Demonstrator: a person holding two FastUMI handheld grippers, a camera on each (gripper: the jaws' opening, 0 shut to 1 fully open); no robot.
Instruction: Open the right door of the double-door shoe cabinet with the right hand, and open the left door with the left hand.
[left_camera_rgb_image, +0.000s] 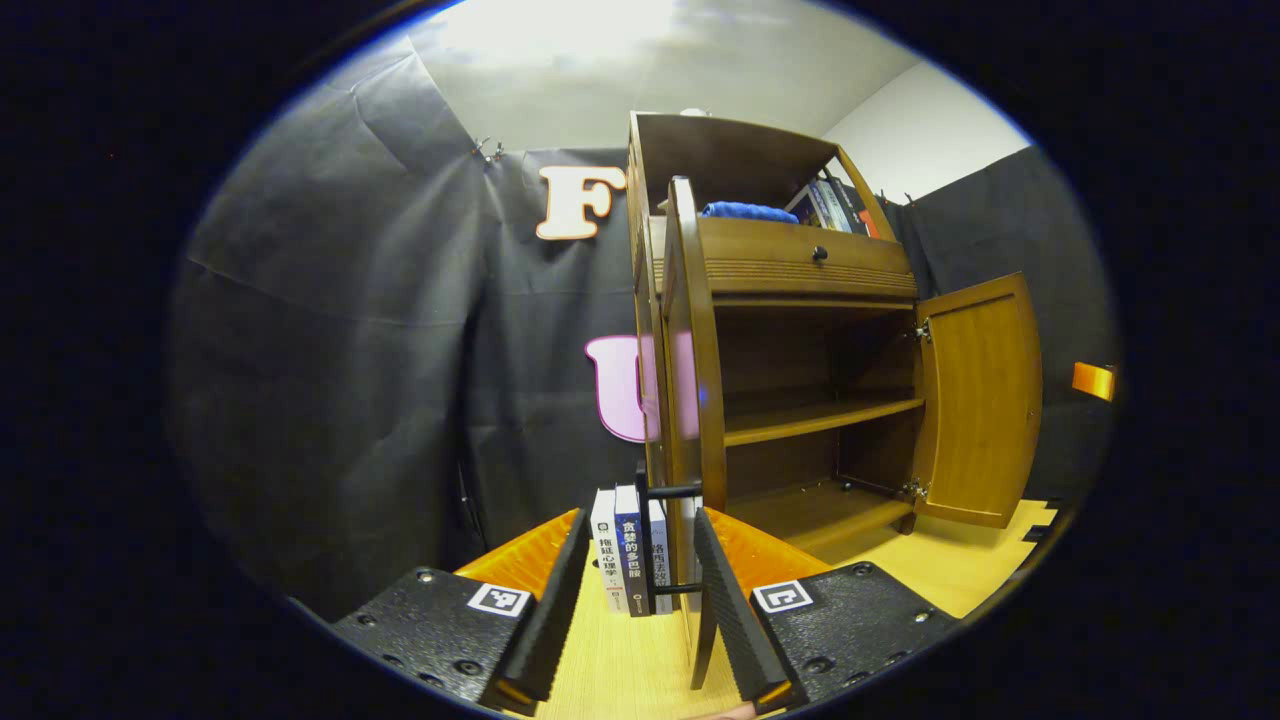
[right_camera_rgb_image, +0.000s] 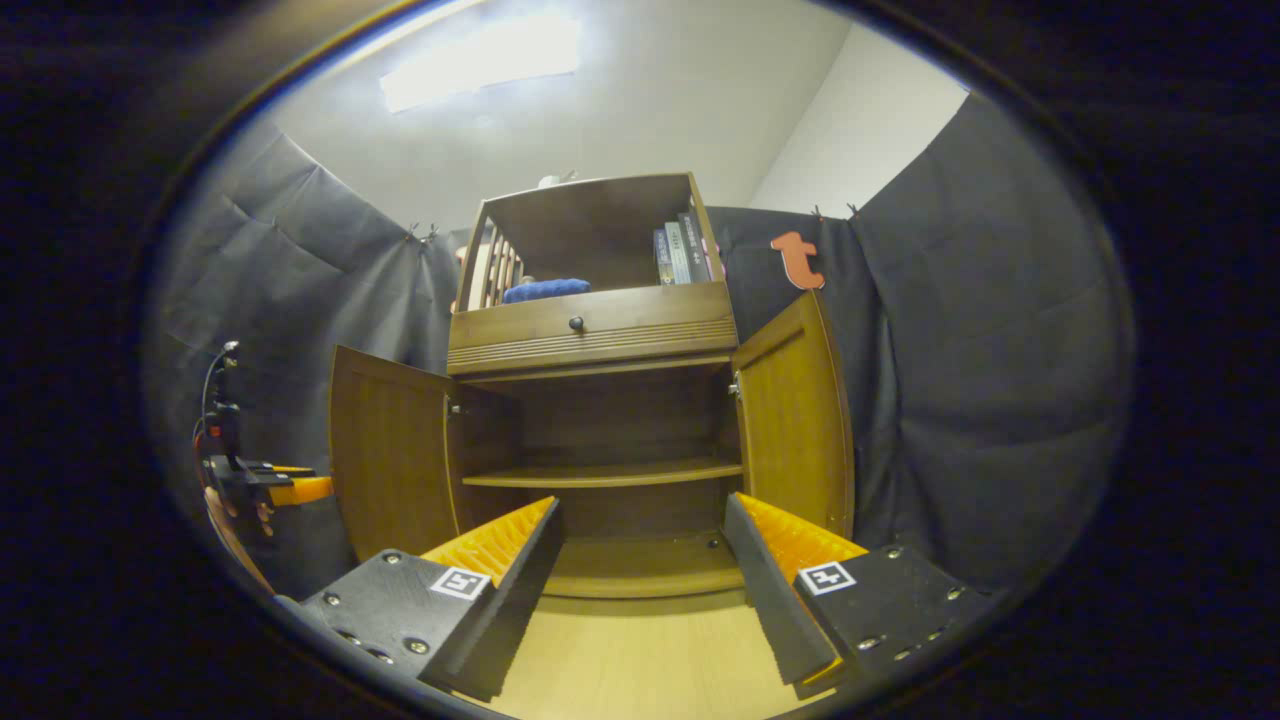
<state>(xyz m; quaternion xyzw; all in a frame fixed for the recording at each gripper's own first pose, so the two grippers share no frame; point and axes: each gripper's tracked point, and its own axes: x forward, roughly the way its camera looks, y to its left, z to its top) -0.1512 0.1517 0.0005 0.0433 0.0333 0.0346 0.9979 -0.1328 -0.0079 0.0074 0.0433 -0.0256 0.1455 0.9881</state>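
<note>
Cabinet (right_camera_rgb_image: 600, 330) ahead, both doors swung open: left door (right_camera_rgb_image: 390, 465), right door (right_camera_rgb_image: 795, 420). Left gripper (left_camera_rgb_image: 640, 590) spread wide, left door's edge (left_camera_rgb_image: 690, 400) between fingers, contact unclear. Right gripper (right_camera_rgb_image: 645, 580) spread wide, holding nothing. Books (left_camera_rgb_image: 630, 550) beside cabinet.

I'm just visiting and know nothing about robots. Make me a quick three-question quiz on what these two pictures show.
1. True or false: both doors of the shoe cabinet stand open.
2. What lies on the top shelf beside the upright books? A) blue cloth B) shoes C) a lamp
3. Fill in: the edge of the left door stands between the ____ fingers of the left gripper.

Key: 1 true: left door and right door both swung out. 2 A, the blue cloth. 3 open.
</note>
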